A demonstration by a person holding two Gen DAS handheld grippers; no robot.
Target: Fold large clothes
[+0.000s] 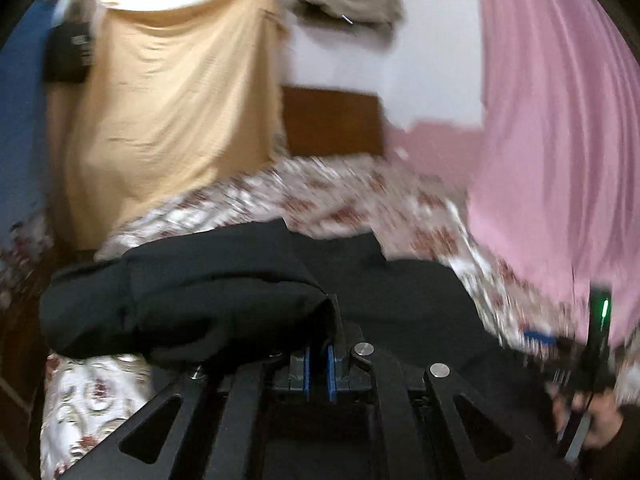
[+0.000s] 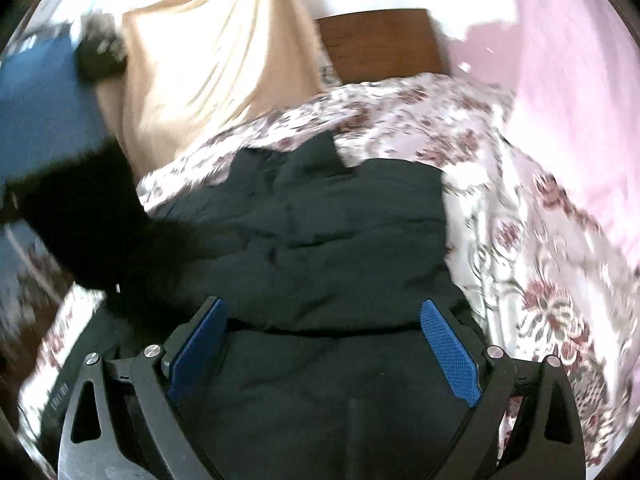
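A large black garment lies on a floral bedsheet. My left gripper is shut on a fold of the black garment and lifts it above the bed. In the right wrist view the garment spreads over the bed, with one part raised at the left. My right gripper is open, its blue pads wide apart just over the garment's near edge, holding nothing. The right gripper also shows at the right edge of the left wrist view, held by a hand.
A tan cloth hangs at the back left, a pink curtain at the right. A brown wooden headboard stands behind the bed. A blue wall is at far left. The floral sheet covers the bed around the garment.
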